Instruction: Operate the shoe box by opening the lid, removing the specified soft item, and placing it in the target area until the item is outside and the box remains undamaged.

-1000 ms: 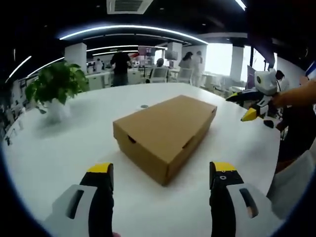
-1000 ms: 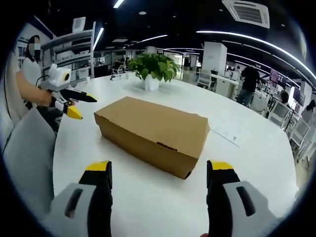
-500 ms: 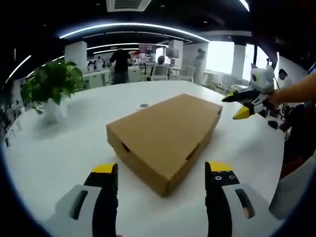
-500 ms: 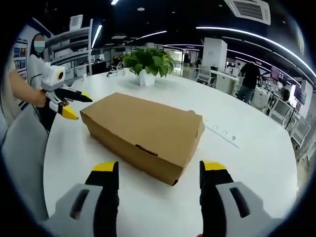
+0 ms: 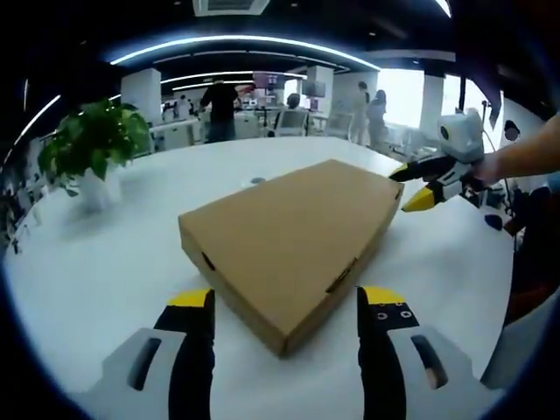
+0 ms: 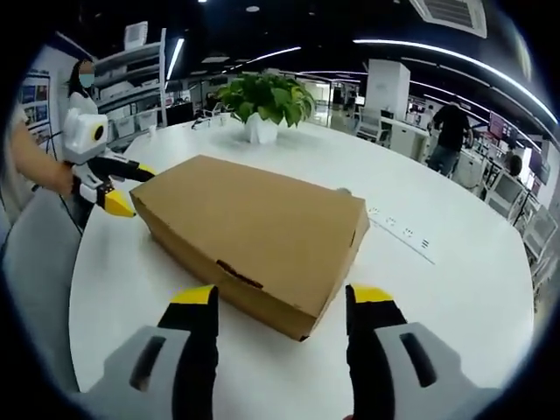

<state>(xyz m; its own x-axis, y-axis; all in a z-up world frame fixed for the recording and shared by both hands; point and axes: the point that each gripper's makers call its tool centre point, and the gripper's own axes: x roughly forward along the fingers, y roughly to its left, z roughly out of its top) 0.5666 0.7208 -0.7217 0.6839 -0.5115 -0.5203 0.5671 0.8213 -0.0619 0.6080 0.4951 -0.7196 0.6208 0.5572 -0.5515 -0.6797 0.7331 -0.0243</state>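
Note:
A closed brown cardboard shoe box (image 5: 289, 232) lies on a white round table (image 5: 105, 262), lid down. In the left gripper view my left gripper (image 5: 286, 304) stands open just short of the box's near corner, one jaw to each side of it. My right gripper (image 5: 429, 179), held by a hand, hovers at the box's far right corner. The right gripper view has the same box (image 6: 254, 227) close in front of my open right gripper (image 6: 281, 299). There my left gripper (image 6: 109, 179) sits by the box's far left corner. The box's contents are hidden.
A potted green plant (image 5: 92, 144) stands on the table beyond the box (image 6: 267, 101). A socket strip (image 6: 402, 236) is set into the tabletop to the right. The table edge (image 6: 83, 262) curves near the person's body. Several people stand far off.
Both grippers have come closer to the box, which now looms larger in each view. Each gripper's jaw gap has narrowed slightly. The box itself has not moved.

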